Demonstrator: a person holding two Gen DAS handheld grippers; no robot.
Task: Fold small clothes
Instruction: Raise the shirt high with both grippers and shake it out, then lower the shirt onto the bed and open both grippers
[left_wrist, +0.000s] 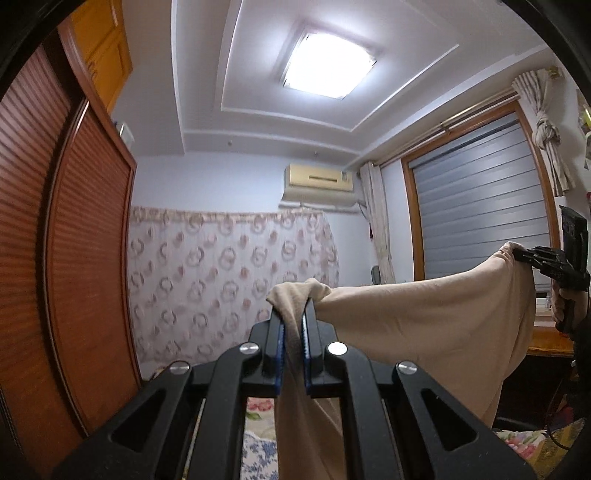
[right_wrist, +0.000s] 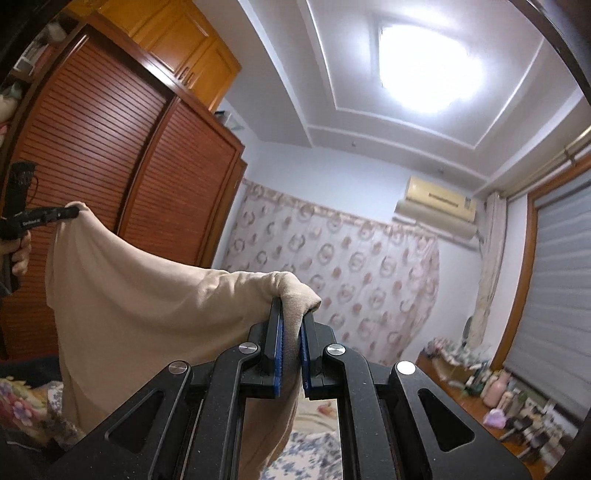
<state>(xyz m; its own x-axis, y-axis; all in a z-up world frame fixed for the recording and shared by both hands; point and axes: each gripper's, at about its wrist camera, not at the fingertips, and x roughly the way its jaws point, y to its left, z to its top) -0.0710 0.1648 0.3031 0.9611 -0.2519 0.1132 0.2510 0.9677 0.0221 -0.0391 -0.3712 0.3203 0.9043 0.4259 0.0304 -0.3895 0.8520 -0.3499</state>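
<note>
Spread in the air above a floral bedspread (right_wrist: 22, 402): beige garment (left_wrist: 424, 314), top edge sagging between two grips. Clamped on one corner, left gripper (left_wrist: 292, 314); pinched on the other, right gripper (right_wrist: 291, 314). Likely the shake-out step; next, probably lowering flat before folding.

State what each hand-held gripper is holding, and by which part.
Both hold one beige garment in the air: the left hand-held gripper and right hand-held gripper each pinch a bunched top corner.
</note>
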